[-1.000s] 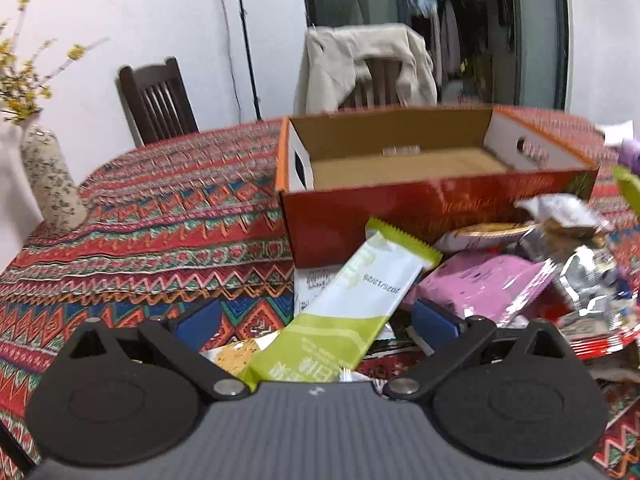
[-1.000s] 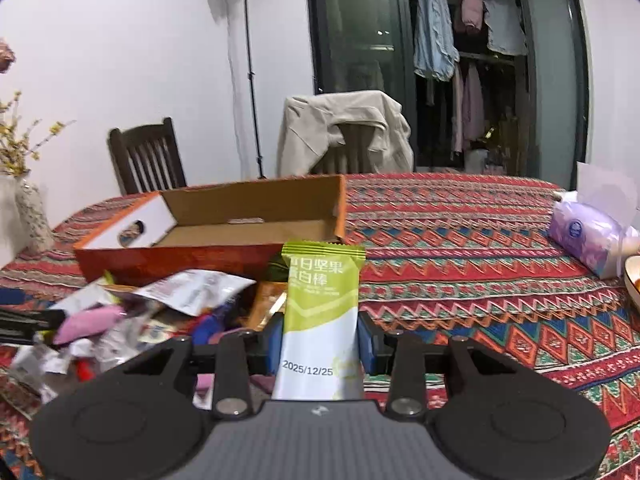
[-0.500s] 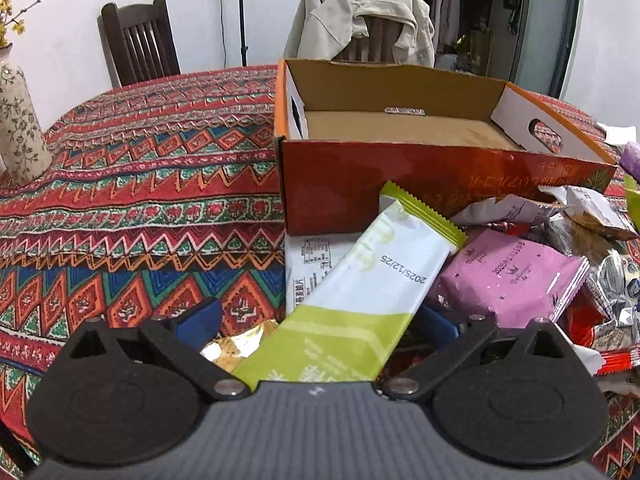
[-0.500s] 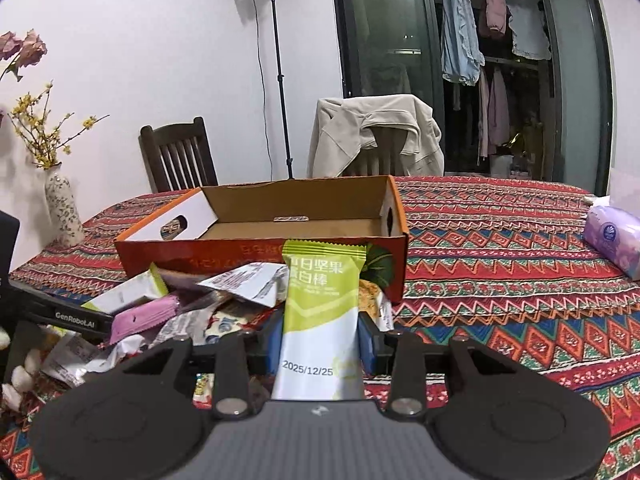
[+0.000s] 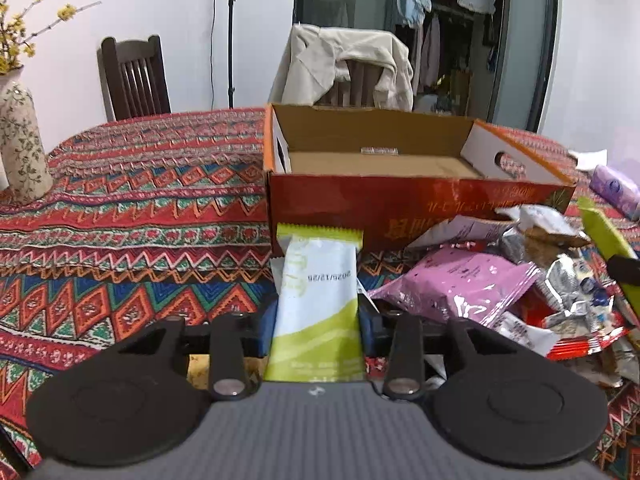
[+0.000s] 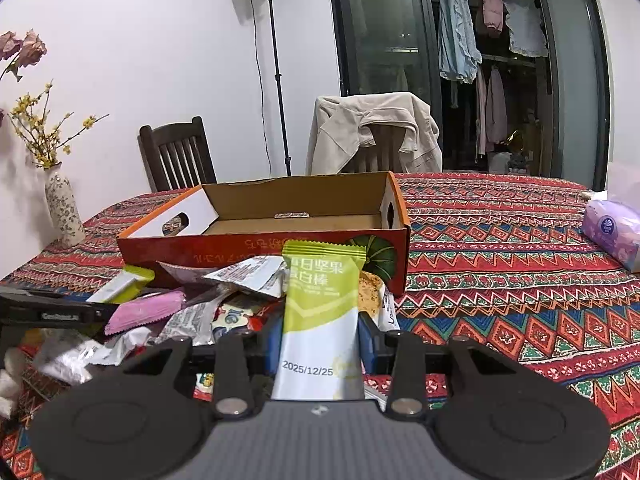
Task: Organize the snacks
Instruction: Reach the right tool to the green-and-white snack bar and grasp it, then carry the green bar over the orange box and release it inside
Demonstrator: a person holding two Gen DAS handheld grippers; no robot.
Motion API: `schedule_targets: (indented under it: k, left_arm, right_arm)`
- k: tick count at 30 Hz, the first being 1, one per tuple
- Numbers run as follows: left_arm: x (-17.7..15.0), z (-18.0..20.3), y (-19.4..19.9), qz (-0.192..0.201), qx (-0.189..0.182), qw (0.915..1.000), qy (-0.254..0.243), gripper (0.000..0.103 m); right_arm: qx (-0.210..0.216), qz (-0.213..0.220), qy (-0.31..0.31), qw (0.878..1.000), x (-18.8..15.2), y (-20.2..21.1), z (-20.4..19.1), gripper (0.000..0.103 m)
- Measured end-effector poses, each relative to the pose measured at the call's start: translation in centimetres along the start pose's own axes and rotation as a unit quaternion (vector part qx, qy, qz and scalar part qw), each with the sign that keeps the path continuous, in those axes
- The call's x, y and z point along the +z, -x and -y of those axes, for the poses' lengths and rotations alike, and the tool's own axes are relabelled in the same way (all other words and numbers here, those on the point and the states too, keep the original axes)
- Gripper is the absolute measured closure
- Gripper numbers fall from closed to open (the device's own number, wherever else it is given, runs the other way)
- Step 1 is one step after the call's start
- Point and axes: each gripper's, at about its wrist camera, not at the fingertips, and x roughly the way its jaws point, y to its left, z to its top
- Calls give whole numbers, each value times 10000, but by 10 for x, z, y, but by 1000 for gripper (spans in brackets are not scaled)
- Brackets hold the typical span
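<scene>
My left gripper (image 5: 318, 328) is shut on a green-and-white snack bar (image 5: 316, 296), held lengthwise above the table, pointing at the open red cardboard box (image 5: 420, 204). My right gripper (image 6: 320, 340) is shut on a second green-and-white snack bar (image 6: 320, 312), also held up in front of the same box (image 6: 160, 252). The box looks empty inside. A heap of loose snack packets lies before the box, among them a pink packet (image 5: 456, 284) that also shows in the right wrist view (image 6: 144, 312).
A flowered vase (image 5: 20, 148) stands at the table's left edge. A purple tissue pack (image 6: 612, 232) lies at the right. Two chairs (image 6: 176, 156) stand behind the table, one draped with a beige jacket (image 6: 376, 132). A patterned cloth (image 5: 140, 220) covers the table.
My left gripper has closed on its bar, which turned from slanted to straight, and has lifted. My right gripper has kept its bar and shifted to face the box more squarely.
</scene>
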Motion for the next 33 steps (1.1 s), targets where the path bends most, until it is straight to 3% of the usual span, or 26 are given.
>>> schedule_targets:
  k: [8, 17, 25, 33]
  left_arm:
    - [6, -3, 28, 460, -44, 9989, 124, 64]
    - [44, 7, 51, 1048, -120, 9942, 215, 64]
    - [88, 34, 40, 1390, -215, 9898, 226, 64]
    - [122, 49, 2, 1378, -109, 9895, 427, 64]
  right_arm:
    - [22, 74, -4, 10000, 2, 4, -1, 66]
    - [-1, 439, 113, 9990, 26, 7, -6, 66]
    - [-22, 843, 281, 9960, 76, -8, -14, 66]
    - [-67, 829, 308, 9961, 121, -57, -17, 66]
